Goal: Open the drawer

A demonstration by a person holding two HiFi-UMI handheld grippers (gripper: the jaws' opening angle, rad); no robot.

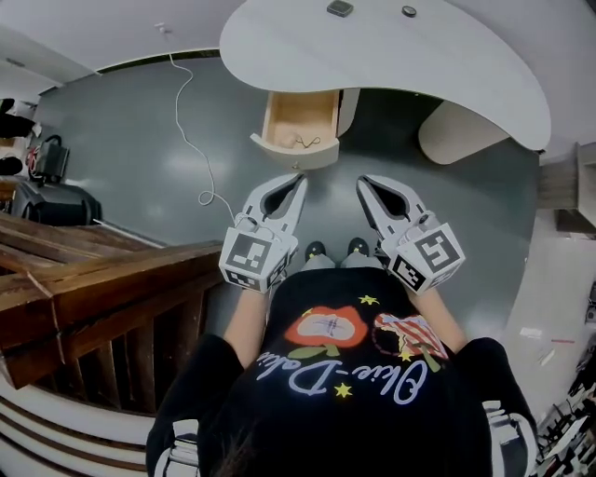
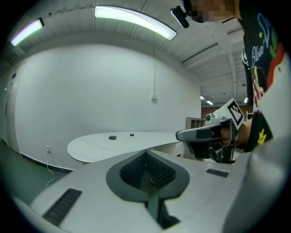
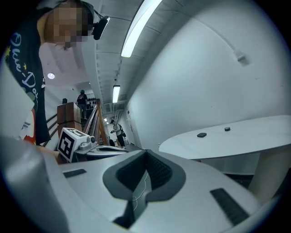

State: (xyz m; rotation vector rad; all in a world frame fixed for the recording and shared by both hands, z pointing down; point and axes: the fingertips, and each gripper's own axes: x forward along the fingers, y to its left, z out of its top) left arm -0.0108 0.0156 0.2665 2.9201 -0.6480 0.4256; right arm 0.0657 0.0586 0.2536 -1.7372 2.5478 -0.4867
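Observation:
A light wooden drawer (image 1: 300, 119) stands pulled out from under the white curved table (image 1: 419, 56), and a thin wire-like thing lies inside it. My left gripper (image 1: 301, 178) and right gripper (image 1: 362, 181) hang side by side in the air just in front of the drawer, apart from it, and both are shut with nothing held. In the left gripper view the jaws (image 2: 146, 152) meet, with the tabletop (image 2: 104, 144) beyond and the right gripper (image 2: 213, 132) beside. In the right gripper view the jaws (image 3: 146, 152) also meet, and the left gripper (image 3: 91, 148) shows at the left.
Two small dark objects (image 1: 340, 8) lie on the tabletop. The table's rounded pedestal (image 1: 461, 130) stands right of the drawer. A white cable (image 1: 191, 140) runs over the grey floor. A wooden stair railing (image 1: 93, 279) and a black bag (image 1: 51, 200) are at the left.

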